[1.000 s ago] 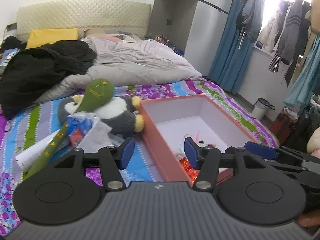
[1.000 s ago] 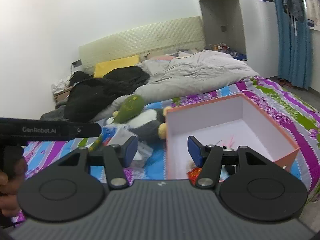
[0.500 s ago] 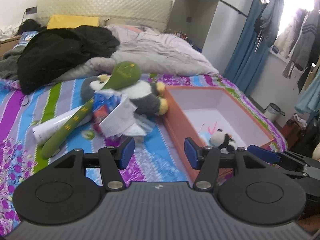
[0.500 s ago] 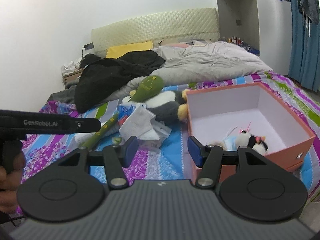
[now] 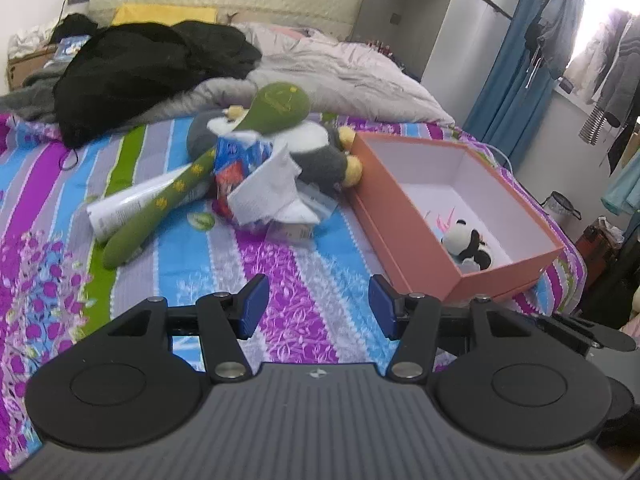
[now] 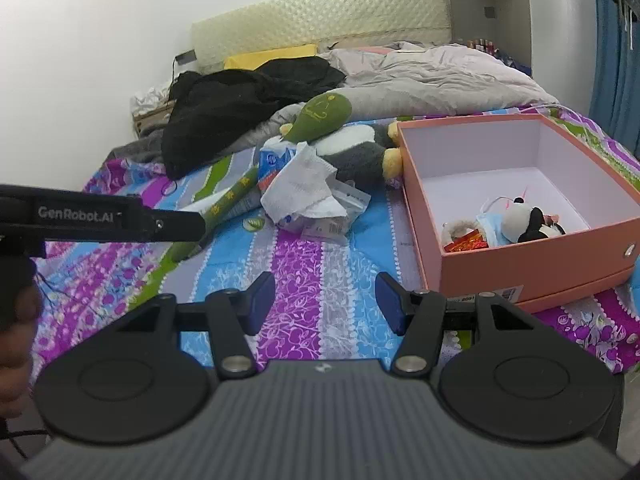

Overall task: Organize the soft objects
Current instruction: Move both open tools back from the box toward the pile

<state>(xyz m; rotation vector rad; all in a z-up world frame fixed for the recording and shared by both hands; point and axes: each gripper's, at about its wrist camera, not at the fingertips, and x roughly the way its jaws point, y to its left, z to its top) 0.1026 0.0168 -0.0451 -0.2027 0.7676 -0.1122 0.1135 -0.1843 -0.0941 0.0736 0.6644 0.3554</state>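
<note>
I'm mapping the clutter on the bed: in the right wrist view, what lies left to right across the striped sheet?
Long green stick-shaped plush toy → crumpled white tissue → grey-and-white penguin plush → orange cardboard box, with a small panda plush inside.

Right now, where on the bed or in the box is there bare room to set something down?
Free: the striped bedspread between the open grippers and the pile, and the far half of the orange box, white floor bare. Crowded: the pile where the penguin plush, green paddle toy and tissues overlap, and the box's near corner around the panda plush.
</note>
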